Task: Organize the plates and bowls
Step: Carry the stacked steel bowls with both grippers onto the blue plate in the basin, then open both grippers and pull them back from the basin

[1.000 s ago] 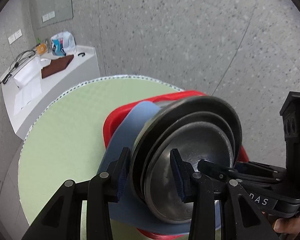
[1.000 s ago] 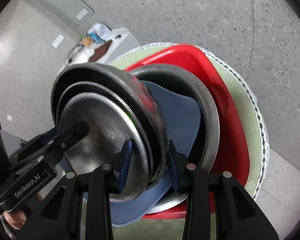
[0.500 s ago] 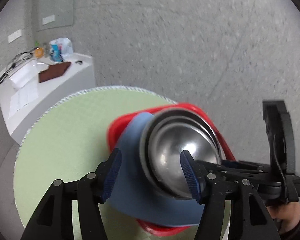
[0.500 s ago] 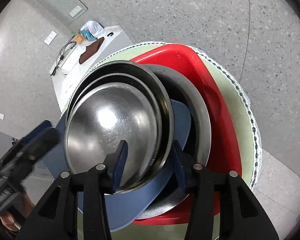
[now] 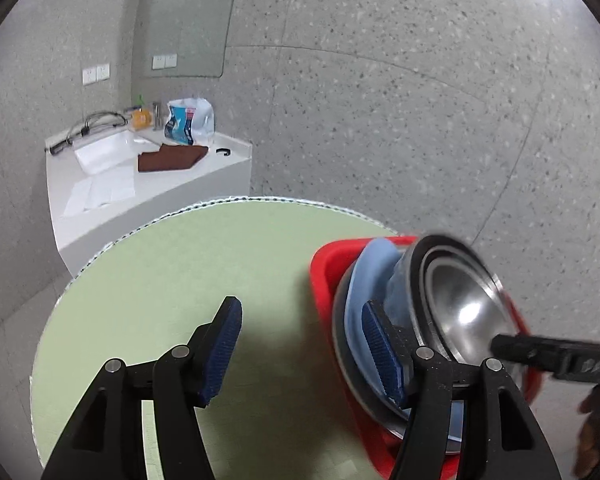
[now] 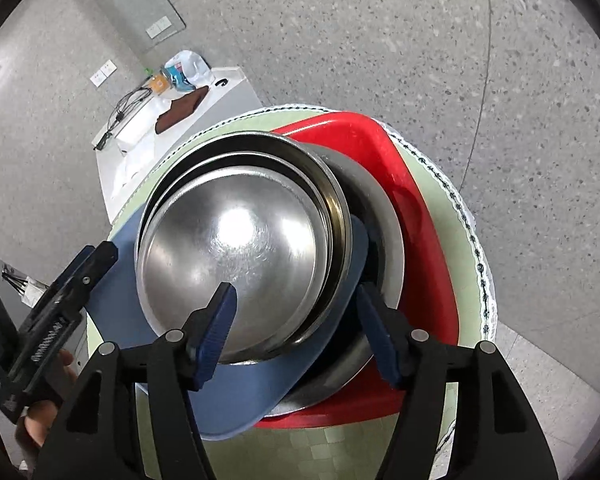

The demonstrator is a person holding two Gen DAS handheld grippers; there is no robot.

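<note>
A stack of nested steel bowls (image 6: 240, 248) rests on a blue plate (image 6: 236, 404), which lies on a wide steel plate (image 6: 384, 236) in a red tray (image 6: 424, 216). The bowls (image 5: 464, 312), the blue plate (image 5: 368, 272) and the tray (image 5: 328, 264) also show at the right of the left wrist view. My right gripper (image 6: 294, 332) is open, its fingers standing on either side of the bowls' near rim. My left gripper (image 5: 300, 354) is open and empty over the green table (image 5: 188, 272), left of the stack.
The round green table (image 6: 460, 248) has a patterned white edge. A white counter (image 5: 140, 176) with a brown cloth, papers, cables and a bag stands beyond it. Grey speckled floor surrounds the table.
Both grippers opened and let go of the bowl stack, which settled onto the blue plate. My left gripper pulled back and to the left, away from the stack.
</note>
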